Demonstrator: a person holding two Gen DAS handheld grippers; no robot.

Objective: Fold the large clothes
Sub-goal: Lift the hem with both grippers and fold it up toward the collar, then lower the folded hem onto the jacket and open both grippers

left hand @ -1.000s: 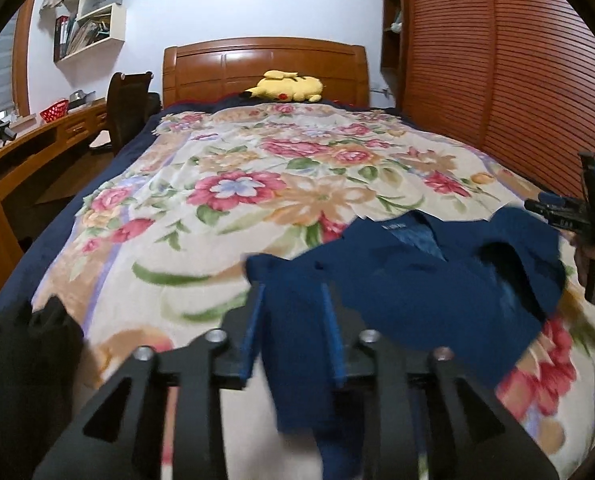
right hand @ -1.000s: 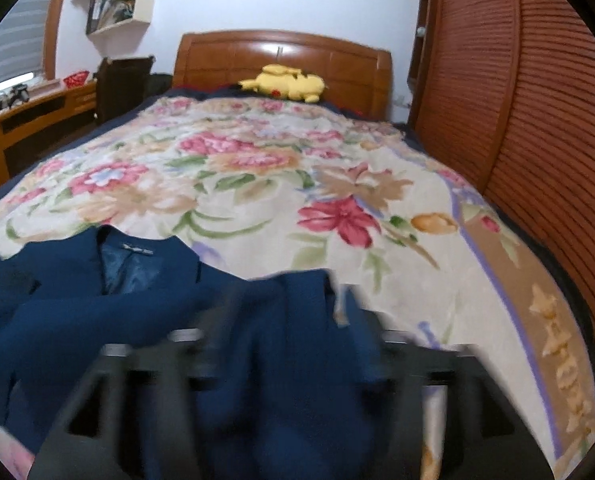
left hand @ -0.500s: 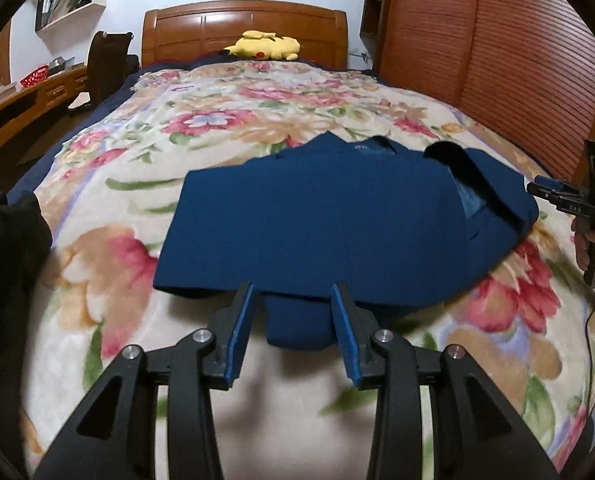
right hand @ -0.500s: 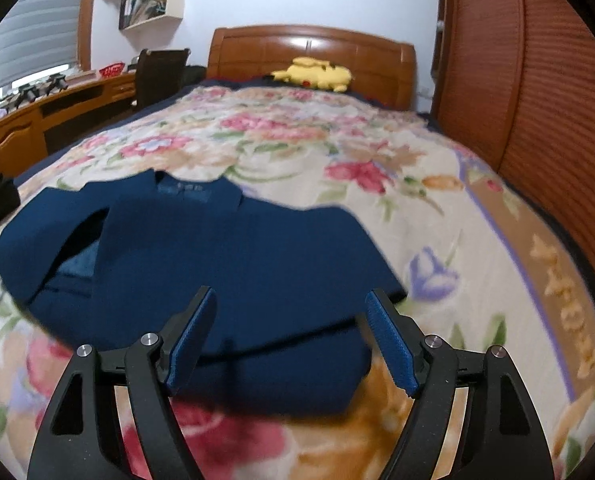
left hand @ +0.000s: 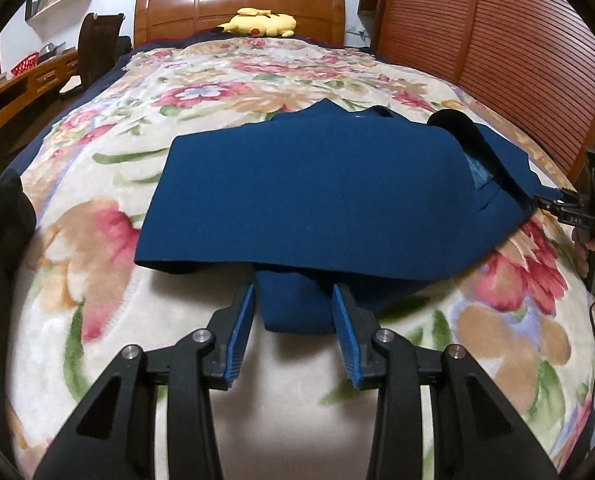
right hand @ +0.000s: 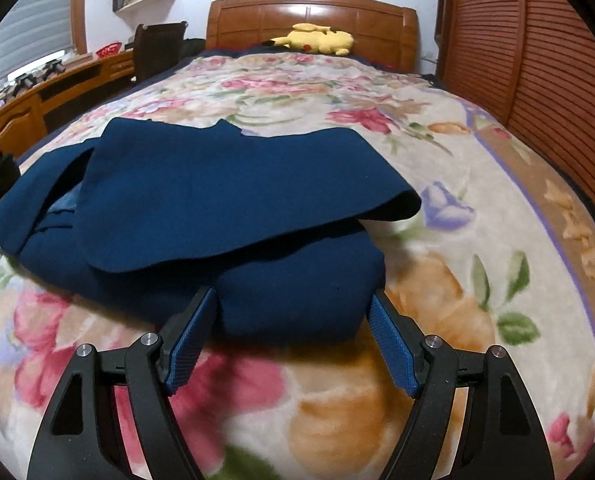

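Both grippers have let go of the navy jacket (left hand: 317, 192) they carried a second ago; it now lies folded across the middle of the floral blanket (left hand: 97, 240), one fold laid. The left gripper (left hand: 293, 320) stands part-spread around a protruding flap at lower centre, pads clear; the right gripper (right hand: 293, 320) is spread wide at the near hem. Layers beneath stay hidden. A yellow plush toy (right hand: 317, 40) sits by the headboard.

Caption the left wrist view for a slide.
Left gripper open around the near flap of a navy garment on a floral blanket.
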